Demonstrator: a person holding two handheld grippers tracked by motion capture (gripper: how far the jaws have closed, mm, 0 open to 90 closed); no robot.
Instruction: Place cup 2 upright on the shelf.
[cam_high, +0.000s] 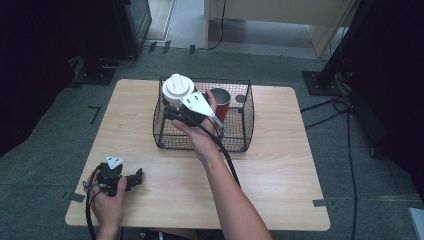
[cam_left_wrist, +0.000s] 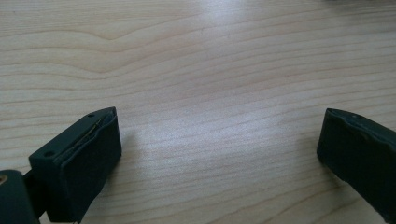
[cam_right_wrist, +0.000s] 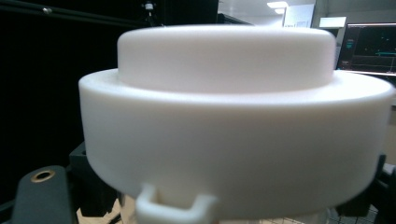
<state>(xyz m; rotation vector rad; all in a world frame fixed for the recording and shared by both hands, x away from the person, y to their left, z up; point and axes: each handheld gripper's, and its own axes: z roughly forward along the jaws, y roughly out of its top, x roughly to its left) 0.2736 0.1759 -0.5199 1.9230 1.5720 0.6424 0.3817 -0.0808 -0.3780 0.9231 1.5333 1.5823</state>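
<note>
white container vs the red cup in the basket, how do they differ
The white container is held up by the right gripper at the wire basket's left rim, while the red cup stands inside the basket. The white container carries a stepped white lid; the red cup is open-topped. The white container is white, the cup red with a dark inside. Both stand upright.

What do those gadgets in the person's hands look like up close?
Each is a black handheld gripper: the left gripper and the right gripper both carry a pale grey three-cornered plate with dots on top and trail a black cable. The jaws end in blocky black pads. The forearms are bare, no sleeves.
</note>
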